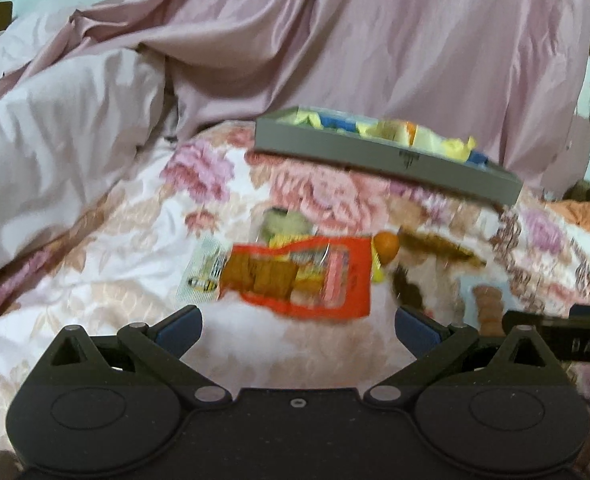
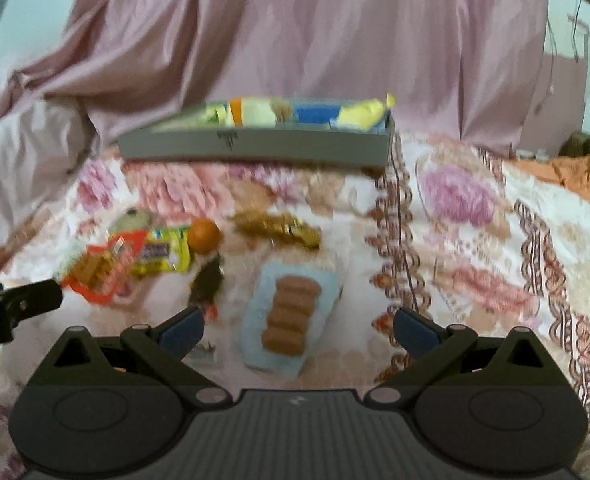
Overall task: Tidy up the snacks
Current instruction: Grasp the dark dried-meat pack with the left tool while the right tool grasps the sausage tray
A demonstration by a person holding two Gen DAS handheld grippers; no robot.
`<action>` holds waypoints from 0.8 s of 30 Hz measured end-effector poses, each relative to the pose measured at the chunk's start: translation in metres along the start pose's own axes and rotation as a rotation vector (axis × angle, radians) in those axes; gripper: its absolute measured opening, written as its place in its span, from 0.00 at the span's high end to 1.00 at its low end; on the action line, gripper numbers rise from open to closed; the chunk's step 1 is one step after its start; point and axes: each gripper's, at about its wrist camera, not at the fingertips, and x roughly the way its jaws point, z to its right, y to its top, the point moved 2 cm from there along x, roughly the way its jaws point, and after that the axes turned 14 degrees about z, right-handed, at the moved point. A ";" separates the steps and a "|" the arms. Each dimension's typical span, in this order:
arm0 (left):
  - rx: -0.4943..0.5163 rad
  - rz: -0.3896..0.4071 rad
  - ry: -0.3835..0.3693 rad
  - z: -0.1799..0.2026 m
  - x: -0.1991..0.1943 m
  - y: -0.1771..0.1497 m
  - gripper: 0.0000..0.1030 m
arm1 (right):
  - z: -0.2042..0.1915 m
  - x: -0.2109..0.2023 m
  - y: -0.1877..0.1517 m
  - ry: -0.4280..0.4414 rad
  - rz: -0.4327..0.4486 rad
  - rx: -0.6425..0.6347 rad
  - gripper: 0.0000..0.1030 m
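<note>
Snacks lie loose on the bed short of the grey box point(image 2: 255, 146), so with both tools spread wide and empty we should centre the right tool point(image 2: 297, 330) over the blue biscuit pack point(image 2: 291, 316) before closing

Both tongs point(image 1: 299, 326) point(image 2: 298, 330) are black, with blue finger pads point(image 1: 181, 328) and silver rivets.

A bedroom in a home: a flowered bedspread point(image 2: 475, 216) is covering the bed, a rumpled quilt point(image 1: 55, 140) is lying on it, and pink fabric point(image 2: 315, 40) is hanging behind.
</note>
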 end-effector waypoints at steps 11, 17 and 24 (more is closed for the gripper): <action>0.081 -0.046 -0.025 0.007 0.006 -0.013 0.01 | -0.002 0.018 -0.005 0.001 -0.095 0.014 0.00; 0.097 -0.067 -0.030 0.011 0.011 -0.016 0.01 | 0.005 0.030 -0.006 0.016 -0.144 0.069 0.00; 0.117 -0.080 -0.037 0.018 0.014 -0.018 0.01 | 0.005 0.047 -0.006 0.046 -0.171 0.066 0.00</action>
